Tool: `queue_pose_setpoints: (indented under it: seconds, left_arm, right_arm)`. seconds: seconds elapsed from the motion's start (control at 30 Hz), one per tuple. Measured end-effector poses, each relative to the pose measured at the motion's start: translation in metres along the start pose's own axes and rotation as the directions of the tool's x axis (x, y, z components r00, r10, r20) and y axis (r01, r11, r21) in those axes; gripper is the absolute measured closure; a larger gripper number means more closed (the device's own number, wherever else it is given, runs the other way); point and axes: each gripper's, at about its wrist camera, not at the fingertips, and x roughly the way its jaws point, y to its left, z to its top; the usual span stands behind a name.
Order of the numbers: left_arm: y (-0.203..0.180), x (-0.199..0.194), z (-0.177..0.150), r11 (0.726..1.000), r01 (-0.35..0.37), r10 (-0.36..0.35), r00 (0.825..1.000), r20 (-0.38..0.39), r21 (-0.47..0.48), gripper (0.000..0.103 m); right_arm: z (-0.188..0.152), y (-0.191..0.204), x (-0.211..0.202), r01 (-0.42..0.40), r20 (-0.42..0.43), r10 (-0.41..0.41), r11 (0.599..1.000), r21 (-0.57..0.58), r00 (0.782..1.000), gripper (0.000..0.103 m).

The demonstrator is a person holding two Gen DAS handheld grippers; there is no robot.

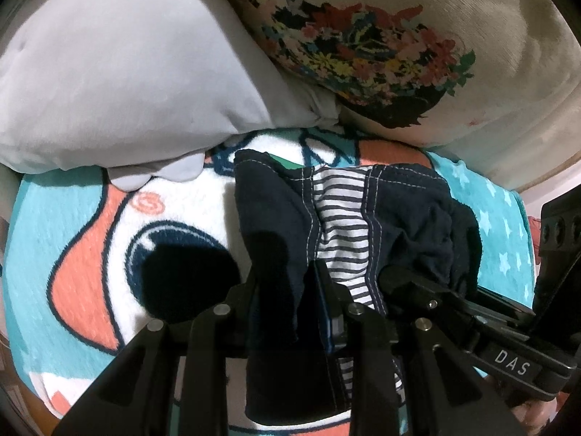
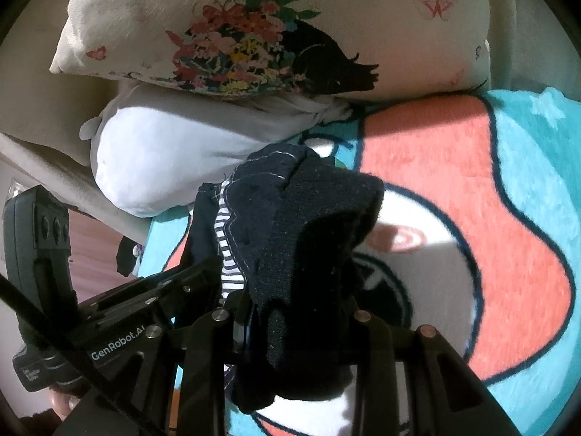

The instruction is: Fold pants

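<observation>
In the left wrist view, the left gripper sits at the bottom centre of the frame with its jaws clenched on a fold of the pants, dark navy fabric bunched between the fingers and hanging down past them. The pants stretch from there up toward the middle of the frame, showing white stitching and a striped navy-and-white lining (the inside of the waistband, by the look of it). The right gripper comes in from the lower right of this frame, its tip buried in the crumpled navy cloth.

In the right wrist view, the right gripper is at the bottom centre, its jaws grasping a thick wad of the pants, which rises in a heap to the middle of the frame. The left gripper reaches in from the lower left and meets the striped edge of the same garment.

Under the pants lies a plush blanket in turquoise, coral and white with a cartoon print and pale stars. Across the top of both frames rest a plain white pillow and, overlapping it, a cream pillow with a flower print. The pants hang just above the blanket, between the two grippers.
</observation>
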Motion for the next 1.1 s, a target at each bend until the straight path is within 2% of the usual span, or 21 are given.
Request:
queue_pose_setpoints:
  seconds: [0.73,1.1]
  left_arm:
    - [-0.018,0.023,0.007,1.0,-0.009,0.01,0.999,-0.038,0.019,0.077]
    - [-0.044,0.038,0.008,0.998,0.001,0.003,0.998,-0.057,0.068,0.077]
  right_arm:
    - [0.01,-0.024,-0.002,0.021,0.021,-0.022,0.998,0.052,1.0,0.07]
    - [0.01,-0.045,-0.014,0.039,0.044,-0.043,0.994,0.099,0.998,0.07]
